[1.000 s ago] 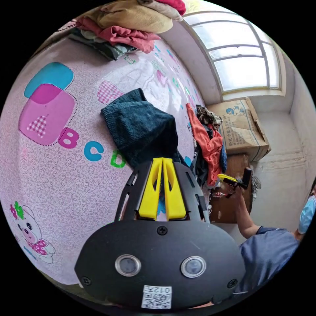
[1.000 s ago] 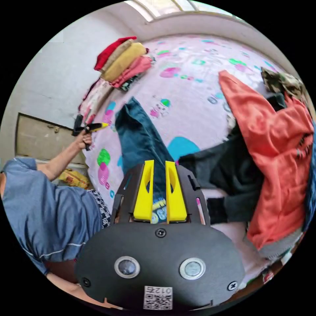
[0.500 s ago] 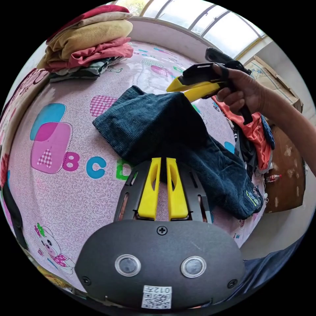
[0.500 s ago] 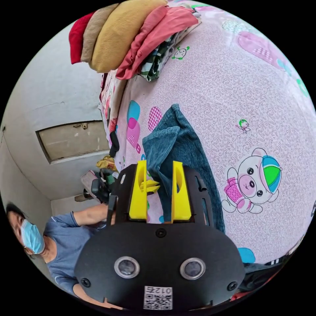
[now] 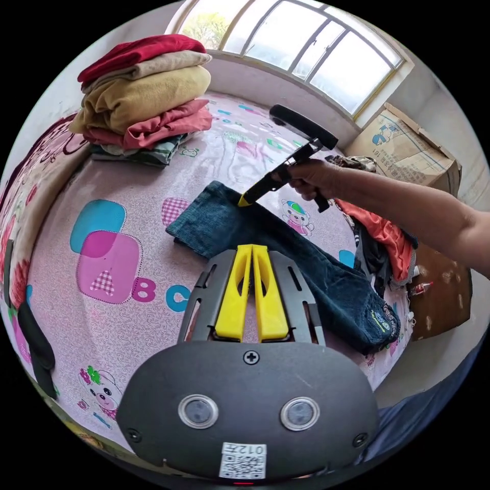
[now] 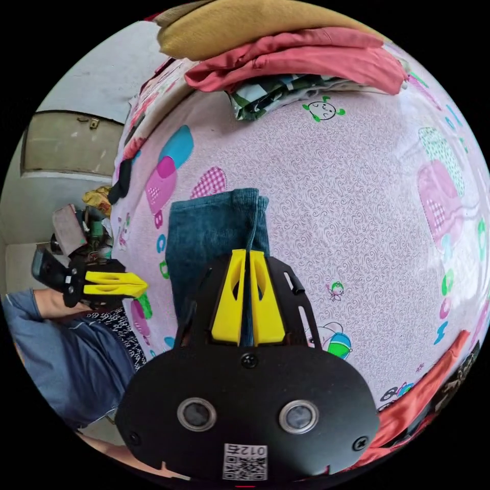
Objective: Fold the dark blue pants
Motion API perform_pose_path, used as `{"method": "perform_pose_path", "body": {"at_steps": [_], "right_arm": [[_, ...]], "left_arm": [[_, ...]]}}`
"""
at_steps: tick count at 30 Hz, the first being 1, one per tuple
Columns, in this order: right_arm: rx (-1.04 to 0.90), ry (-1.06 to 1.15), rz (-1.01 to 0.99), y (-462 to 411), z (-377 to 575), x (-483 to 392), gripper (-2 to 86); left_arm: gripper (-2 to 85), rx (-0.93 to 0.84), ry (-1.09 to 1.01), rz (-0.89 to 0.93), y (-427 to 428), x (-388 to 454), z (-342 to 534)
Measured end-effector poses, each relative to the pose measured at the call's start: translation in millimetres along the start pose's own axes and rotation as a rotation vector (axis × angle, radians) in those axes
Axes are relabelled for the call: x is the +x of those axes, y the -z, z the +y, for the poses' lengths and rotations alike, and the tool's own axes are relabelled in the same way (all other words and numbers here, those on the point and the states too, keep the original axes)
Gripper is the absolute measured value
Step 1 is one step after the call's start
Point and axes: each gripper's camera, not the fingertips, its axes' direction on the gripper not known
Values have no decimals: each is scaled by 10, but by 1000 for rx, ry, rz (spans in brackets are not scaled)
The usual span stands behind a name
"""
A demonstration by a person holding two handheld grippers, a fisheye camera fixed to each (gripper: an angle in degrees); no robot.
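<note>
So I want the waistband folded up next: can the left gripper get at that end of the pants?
Probably yes: the left gripper hangs over the pants, shut, with nothing between.

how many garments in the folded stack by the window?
5 visible, top to bottom: red, beige, mustard, pink, striped green on the bed sheet. More may be hidden between layers.

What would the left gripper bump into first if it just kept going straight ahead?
Most likely the dark blue corduroy pants lying on the pink patterned bedsheet: the left gripper points straight at them, though depth is hard to judge.
</note>
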Motion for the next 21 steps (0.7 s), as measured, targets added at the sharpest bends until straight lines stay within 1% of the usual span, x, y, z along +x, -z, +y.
{"method": "perform_pose_path", "body": {"at_steps": [2,4,6,8,9,11,12,14,15,16,17,19,21], "right_arm": [[62,7,45,93,115,-186,11],[77,-4,63,240,252,-285,13],[176,-36,79,591,533,-377,12],[343,-66,103,1184,1172,-595,7],[379,-74,130,1317,1378,-677,5],[471,-116,315,1695,2322,-1076,3],[478,-135,365,1742,2562,-1171,3],[444,-266,560,1743,3580,-1499,3],[425,-314,582,1700,3833,-1547,3],[393,-424,559,1583,4337,-1592,3],[368,-510,479,1428,4803,-1614,5],[365,-596,389,1208,5325,-1674,8],[381,-585,378,1080,5554,-1758,15]], "left_arm": [[2,-35,-29,-35,-151,41,-104],[2,-54,-59,-38,-289,58,-206],[2,-112,-66,-57,-504,55,-327],[1,-221,-94,-136,-854,54,-435],[0,-246,-104,-139,-932,52,-442],[-1,-242,-127,-118,-1030,65,-430],[-1,-242,-133,-116,-1042,80,-421],[-1,-245,-167,-144,-1084,200,-388],[-1,-248,-177,-160,-1091,246,-386],[-1,-248,-184,-196,-1076,352,-387],[-1,-217,-191,-228,-1011,488,-379],[0,-170,-225,-186,-885,736,-349],[0,-174,-258,-134,-844,1006,-281]]}}
